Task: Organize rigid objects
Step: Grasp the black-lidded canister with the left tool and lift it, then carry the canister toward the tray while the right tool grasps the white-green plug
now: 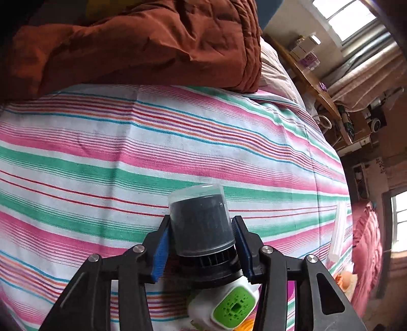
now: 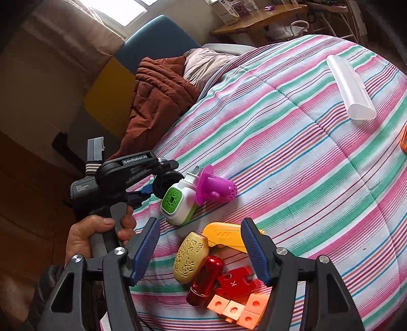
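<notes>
A black cylinder under a clear cap lies on the striped bed sheet. My left gripper has its blue pads against both sides of it. Right behind it lies a white device with a green face. In the right wrist view the left gripper, held by a hand, is at the cylinder's black base. My right gripper hovers open above a pile: a yellow cutter, a beige carved case, a red cylinder, a red block and orange cubes.
A purple perforated piece lies beside the white-green device. A white tube rests far out on the sheet, and an orange thing shows at the right edge. A brown quilt is heaped at the bed's head. A wooden table stands beyond.
</notes>
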Demonstrator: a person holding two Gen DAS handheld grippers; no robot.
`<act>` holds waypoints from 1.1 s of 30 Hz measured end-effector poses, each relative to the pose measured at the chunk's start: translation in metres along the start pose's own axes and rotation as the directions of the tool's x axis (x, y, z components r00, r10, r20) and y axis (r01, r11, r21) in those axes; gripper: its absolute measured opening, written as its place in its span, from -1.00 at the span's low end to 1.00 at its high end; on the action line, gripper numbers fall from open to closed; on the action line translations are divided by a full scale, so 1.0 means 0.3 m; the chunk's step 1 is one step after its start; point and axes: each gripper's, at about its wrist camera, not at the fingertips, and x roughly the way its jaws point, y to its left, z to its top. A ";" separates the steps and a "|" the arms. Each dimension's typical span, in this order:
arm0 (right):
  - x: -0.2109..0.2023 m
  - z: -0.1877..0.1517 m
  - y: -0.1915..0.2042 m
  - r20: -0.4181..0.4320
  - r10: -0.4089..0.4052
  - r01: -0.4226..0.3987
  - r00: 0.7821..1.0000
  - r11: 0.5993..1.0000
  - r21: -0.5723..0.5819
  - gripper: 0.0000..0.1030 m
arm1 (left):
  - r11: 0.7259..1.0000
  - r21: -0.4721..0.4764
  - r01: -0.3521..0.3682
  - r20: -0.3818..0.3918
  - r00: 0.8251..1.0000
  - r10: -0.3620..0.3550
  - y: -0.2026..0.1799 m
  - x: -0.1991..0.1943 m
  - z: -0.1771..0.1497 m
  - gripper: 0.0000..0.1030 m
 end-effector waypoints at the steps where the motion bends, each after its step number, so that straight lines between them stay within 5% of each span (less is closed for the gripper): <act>1: 0.001 0.001 -0.003 -0.001 0.000 0.000 1.000 1.000 0.003 0.30 | 0.999 0.031 -0.020 0.013 1.000 0.020 0.007 -0.019 -0.016 -0.10; 7: 0.006 0.005 -0.028 -0.004 -0.018 0.018 1.000 0.999 0.029 0.30 | 0.980 0.175 -0.089 0.033 0.996 0.085 0.101 -0.132 -0.148 -0.12; 20: 0.014 0.007 -0.044 0.006 -0.084 0.084 0.996 0.996 0.025 0.30 | 0.911 0.412 -0.023 0.030 0.999 0.011 0.121 -0.382 -0.592 -0.14; 33: 0.028 -0.007 -0.001 0.008 -0.125 0.125 0.992 0.990 -0.067 0.30 | 0.917 0.396 -0.049 0.138 0.990 -0.007 0.148 -0.311 -0.712 -0.14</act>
